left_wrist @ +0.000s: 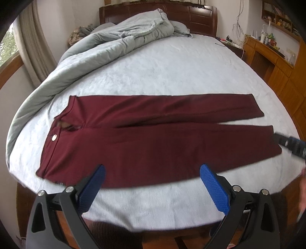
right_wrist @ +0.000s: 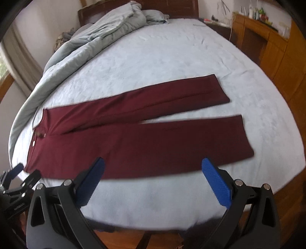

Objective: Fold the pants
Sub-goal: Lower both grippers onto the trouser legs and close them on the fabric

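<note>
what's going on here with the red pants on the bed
A person holding a two-finger gripper in each hand is about to fold a pair of maroon pants. The pants lie flat and unfolded on the light blue bed, waistband to the left, legs spread slightly apart. The left gripper and right gripper both hover open near the pants' near edge, gripping nothing. A rumpled grey duvet sits by the headboard.

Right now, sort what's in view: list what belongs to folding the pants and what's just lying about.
For the job:
- maroon pants, spread flat, legs apart
- left tool, open, near the pants' closest edge
- right tool, open, likewise
- bed sheet, the folding surface

Lying about:
- rumpled grey duvet
- wooden headboard
- wooden cabinet with clutter
- curtain
</note>
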The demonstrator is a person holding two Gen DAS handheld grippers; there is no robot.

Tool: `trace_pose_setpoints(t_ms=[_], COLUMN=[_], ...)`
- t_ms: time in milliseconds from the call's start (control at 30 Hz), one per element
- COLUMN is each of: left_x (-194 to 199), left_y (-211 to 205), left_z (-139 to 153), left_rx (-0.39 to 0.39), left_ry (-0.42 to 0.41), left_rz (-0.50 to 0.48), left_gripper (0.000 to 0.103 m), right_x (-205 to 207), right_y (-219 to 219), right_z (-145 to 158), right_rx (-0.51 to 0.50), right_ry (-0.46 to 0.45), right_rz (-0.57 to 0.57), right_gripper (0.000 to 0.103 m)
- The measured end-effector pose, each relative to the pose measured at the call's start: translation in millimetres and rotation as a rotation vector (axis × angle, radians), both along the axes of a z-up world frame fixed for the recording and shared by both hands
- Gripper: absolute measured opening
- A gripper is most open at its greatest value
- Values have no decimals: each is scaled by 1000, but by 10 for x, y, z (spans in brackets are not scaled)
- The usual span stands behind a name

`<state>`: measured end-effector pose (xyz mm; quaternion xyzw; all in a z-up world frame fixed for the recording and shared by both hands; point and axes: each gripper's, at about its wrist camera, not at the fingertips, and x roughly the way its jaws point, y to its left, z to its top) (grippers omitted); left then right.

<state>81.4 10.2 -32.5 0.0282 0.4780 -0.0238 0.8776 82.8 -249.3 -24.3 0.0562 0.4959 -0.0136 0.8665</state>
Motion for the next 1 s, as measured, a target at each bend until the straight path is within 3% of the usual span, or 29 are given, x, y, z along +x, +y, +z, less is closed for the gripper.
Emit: trace_pose_setpoints(t_ms=[233,467,567,833,1000], left_x=[1219,2145,2392,2725,2805], left_y=[-217,-680,-885,-1267,-1372], left_z=[-235,-729,-934,-1228,-1235], left_rx=[-83,-140,-135,-96,-92], left_ry=[37,90,112,123,125], left_rz=[-37,-74,-94,-142,-157], left_gripper=[99,99,99,99,99], right_x=[1550,2614,2878,3195,3140], right_y=[-929,-1744,-1884,-2149,-2310], right_z=[-404,-1066,-1278,-1493,-1390], right_rx=[-78,-100,-152,4,61], right_ry=[90,224,245,249,228], right_rz=[-55,-68,-55,14,44], right_gripper=[100,100,100,101,100])
